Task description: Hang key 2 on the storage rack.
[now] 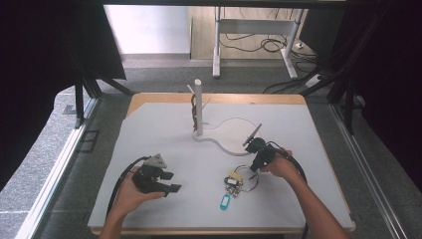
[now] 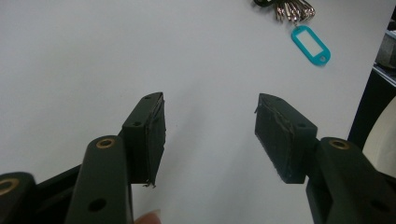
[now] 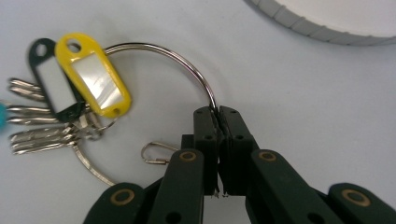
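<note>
A large metal key ring (image 3: 177, 58) lies on the white table, carrying several keys (image 3: 37, 126), a yellow tag (image 3: 93, 74), a black tag (image 3: 49, 77) and a teal tag (image 1: 225, 202). My right gripper (image 3: 218, 111) is shut on the ring's wire, its pads pressed together around it. In the high view the right gripper (image 1: 255, 168) sits just right of the key bunch (image 1: 233, 182). My left gripper (image 2: 209, 128) is open with nothing between its jaws, resting at the table's left (image 1: 171, 181). The teal tag (image 2: 311, 44) and keys (image 2: 289, 8) lie far ahead of it.
A white post (image 1: 198, 107) on a base stands at the table's back middle, with a white cable (image 1: 224, 144) curving from it toward the right hand. A small clip (image 3: 156, 154) lies beside the right jaws. The table's front edge (image 1: 199, 230) is near both forearms.
</note>
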`<action>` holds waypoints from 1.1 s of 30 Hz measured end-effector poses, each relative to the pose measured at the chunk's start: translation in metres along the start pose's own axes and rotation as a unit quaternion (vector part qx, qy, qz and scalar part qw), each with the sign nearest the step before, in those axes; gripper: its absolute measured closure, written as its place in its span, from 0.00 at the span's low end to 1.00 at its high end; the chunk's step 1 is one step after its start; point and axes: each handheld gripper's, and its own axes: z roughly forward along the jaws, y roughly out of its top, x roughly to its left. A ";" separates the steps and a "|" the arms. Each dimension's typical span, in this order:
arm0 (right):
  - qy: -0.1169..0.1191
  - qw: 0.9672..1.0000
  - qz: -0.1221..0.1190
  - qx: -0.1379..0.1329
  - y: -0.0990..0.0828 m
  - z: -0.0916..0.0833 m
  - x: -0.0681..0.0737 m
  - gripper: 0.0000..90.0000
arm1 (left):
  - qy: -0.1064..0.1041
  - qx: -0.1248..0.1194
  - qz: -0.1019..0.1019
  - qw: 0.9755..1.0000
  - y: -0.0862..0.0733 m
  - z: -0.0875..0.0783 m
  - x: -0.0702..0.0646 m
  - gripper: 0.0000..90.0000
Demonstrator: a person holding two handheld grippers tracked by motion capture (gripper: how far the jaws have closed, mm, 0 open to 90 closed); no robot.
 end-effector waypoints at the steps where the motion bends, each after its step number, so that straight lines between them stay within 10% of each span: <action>1: 0.004 1.000 0.000 -0.005 -0.001 -0.003 -0.001 0.97 | -0.001 -0.003 -0.001 1.000 0.000 0.000 0.000 0.48; 14: 0.052 0.997 -0.013 -0.062 -0.022 -0.051 0.012 0.96 | 0.001 -0.003 -0.001 1.000 -0.001 -0.001 -0.001 0.48; 33: 0.089 0.993 -0.050 -0.057 -0.021 -0.056 0.034 0.96 | -0.001 -0.007 -0.002 1.000 -0.001 -0.003 0.000 0.48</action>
